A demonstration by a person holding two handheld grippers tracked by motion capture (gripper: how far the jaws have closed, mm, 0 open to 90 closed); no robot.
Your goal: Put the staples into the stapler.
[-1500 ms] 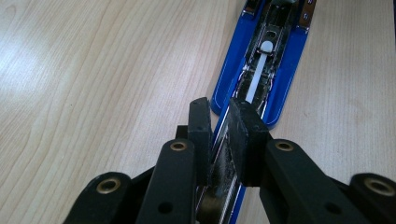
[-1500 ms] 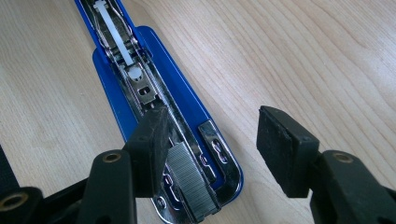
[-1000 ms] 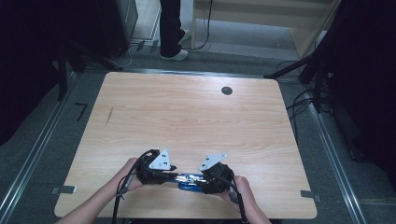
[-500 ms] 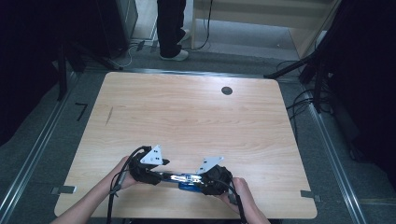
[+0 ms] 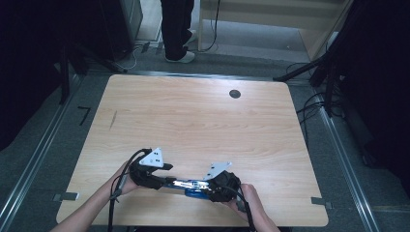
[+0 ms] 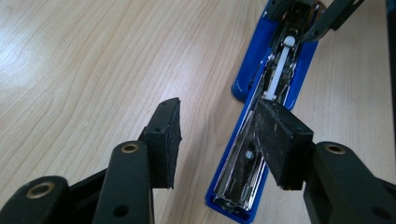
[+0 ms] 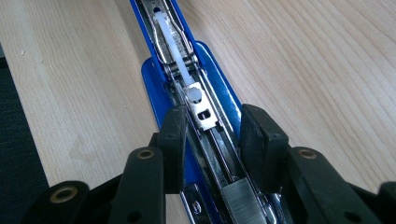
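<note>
A blue stapler (image 5: 186, 184) lies swung open flat near the table's front edge. Its metal magazine (image 7: 210, 135) faces up with a white plastic pusher rod (image 7: 175, 46) and a block of staples (image 7: 240, 196) inside. My right gripper (image 7: 217, 140) is shut on the stapler, one jaw on each side of the magazine; in the high view the right gripper (image 5: 207, 187) is at the stapler's right end. My left gripper (image 6: 219, 144) is open at the other end, its right pad (image 6: 278, 140) over the stapler's (image 6: 259, 112) metal rail and its left pad above bare wood. The left gripper (image 5: 166, 181) is held by the person's left hand.
The wooden table (image 5: 193, 121) stretches away beyond the grippers. A round black grommet (image 5: 235, 94) sits at its far right, and a short dark mark (image 5: 113, 120) at the left. A person's legs (image 5: 178, 29) stand beyond the far edge. Cables (image 5: 314, 104) lie on the floor at right.
My left gripper has drawn a little to the left, and more of the stapler's opened length now shows between the two grippers. The right gripper has stayed on the stapler.
</note>
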